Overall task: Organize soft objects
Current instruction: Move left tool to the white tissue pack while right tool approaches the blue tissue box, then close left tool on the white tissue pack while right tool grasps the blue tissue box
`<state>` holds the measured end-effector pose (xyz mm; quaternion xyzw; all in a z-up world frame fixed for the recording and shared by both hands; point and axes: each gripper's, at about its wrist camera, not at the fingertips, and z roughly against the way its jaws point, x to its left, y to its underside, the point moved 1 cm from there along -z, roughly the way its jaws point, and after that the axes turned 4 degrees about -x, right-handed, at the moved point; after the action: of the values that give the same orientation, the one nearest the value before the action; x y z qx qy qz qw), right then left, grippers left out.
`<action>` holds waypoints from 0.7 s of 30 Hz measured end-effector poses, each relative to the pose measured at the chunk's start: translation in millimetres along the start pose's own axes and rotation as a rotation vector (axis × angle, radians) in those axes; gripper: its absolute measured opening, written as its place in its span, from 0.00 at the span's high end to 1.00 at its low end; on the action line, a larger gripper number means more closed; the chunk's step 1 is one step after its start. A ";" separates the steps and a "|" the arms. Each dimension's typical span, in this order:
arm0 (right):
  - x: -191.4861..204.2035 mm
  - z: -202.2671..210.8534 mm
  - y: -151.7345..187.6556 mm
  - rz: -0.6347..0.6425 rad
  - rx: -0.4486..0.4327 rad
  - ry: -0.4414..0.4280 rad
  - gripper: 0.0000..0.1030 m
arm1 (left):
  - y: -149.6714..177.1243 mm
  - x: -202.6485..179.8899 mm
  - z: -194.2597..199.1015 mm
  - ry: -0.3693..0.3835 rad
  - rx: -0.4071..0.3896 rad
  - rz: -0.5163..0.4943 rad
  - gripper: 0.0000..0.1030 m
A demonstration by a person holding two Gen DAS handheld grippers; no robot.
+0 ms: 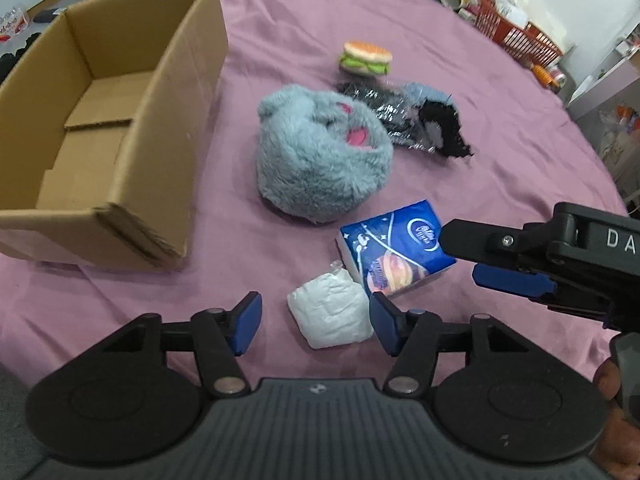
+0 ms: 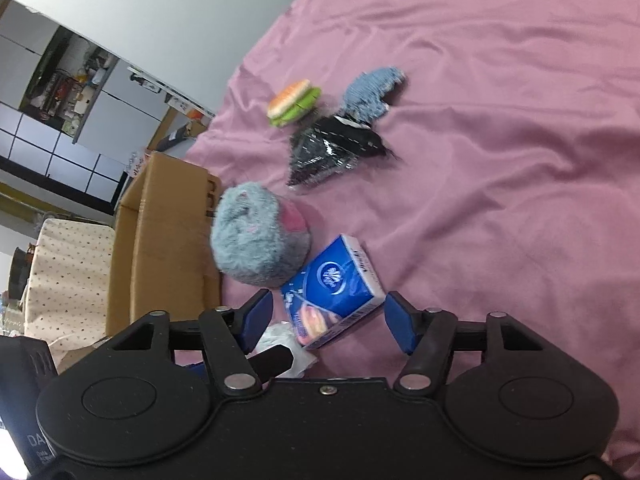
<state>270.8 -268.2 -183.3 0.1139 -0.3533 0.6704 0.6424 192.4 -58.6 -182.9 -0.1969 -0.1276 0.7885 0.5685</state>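
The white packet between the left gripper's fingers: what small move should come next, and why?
Probably ease the left gripper forward and close it: its jaws are open on either side of the white packet, and the cardboard box is still empty.

Pink tablecloth (image 1: 400, 12), white wall (image 2: 180, 12), red basket (image 1: 516, 32)

pink-clothed table (image 1: 440, 20) | cardboard box (image 1: 132, 152) | plush (image 1: 320, 160) | tissue pack (image 1: 396, 252) | burger toy (image 1: 365, 58)
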 end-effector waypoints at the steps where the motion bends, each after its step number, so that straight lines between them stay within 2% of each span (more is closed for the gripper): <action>1: -2.2 -3.2 -0.9 -0.010 0.011 -0.001 0.44 | 0.0 -0.8 -4.4 -0.004 0.008 -0.002 0.43; 7: -10.6 -19.9 -1.0 -0.044 0.069 -0.022 0.45 | -1.9 -1.0 -18.9 0.001 0.032 0.009 0.44; 12: -19.7 -25.2 -2.4 -0.088 0.074 -0.032 0.45 | -1.1 0.2 -24.3 0.035 0.056 0.036 0.53; 15: -26.8 -27.4 -4.2 -0.115 0.067 -0.037 0.47 | -0.3 -1.9 -25.2 0.036 0.050 0.035 0.54; 16: -27.3 -28.2 -4.7 -0.118 0.062 -0.039 0.50 | 0.0 -2.2 -24.7 0.037 0.047 0.038 0.55; 17: -27.3 -28.4 -4.6 -0.112 0.052 -0.032 0.61 | -0.2 -2.5 -24.2 0.038 0.044 0.040 0.55; 21: -28.3 -22.8 -3.1 -0.090 0.022 -0.023 0.73 | 1.2 -5.3 -13.1 0.051 0.013 0.033 0.56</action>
<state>284.8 -276.3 -216.0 0.1443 -0.3478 0.6434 0.6665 198.8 -64.3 -194.2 -0.2153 -0.1047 0.7934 0.5596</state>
